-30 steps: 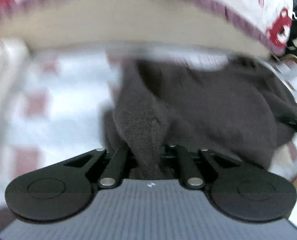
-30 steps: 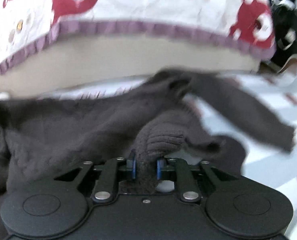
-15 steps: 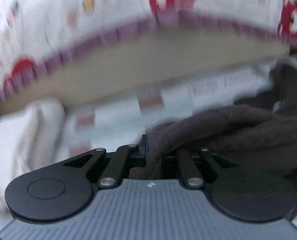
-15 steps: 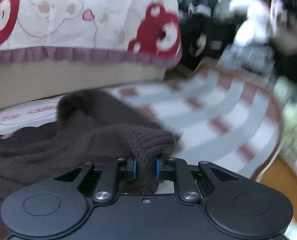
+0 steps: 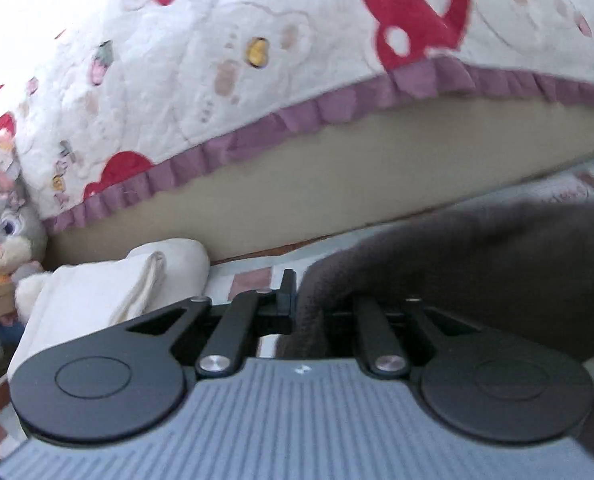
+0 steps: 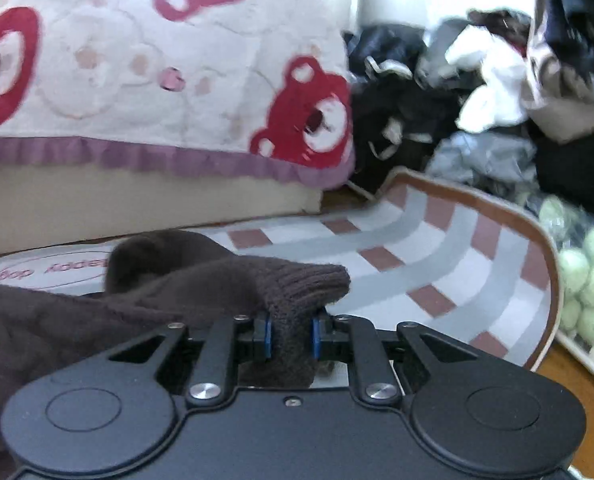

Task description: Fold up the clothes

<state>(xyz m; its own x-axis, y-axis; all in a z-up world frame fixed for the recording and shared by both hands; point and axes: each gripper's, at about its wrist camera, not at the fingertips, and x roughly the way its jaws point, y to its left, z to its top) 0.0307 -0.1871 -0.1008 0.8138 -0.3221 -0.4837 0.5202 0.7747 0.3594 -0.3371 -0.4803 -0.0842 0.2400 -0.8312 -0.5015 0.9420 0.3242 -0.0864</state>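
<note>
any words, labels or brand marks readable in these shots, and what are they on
"Bop Kode": pink lettering in an oval outline on the checked rug, right wrist view; the brown sweater covers the rest, so the spelling is uncertain.
Pink lettering on the rug at the far right of the left wrist view: too blurred to read.
Small white mark on the left claw's grey housing: a symbol, not letters.

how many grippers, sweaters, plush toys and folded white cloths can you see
grippers: 2, left and right
sweater: 1
plush bunny: 1
folded white cloth: 1
total: 5
</note>
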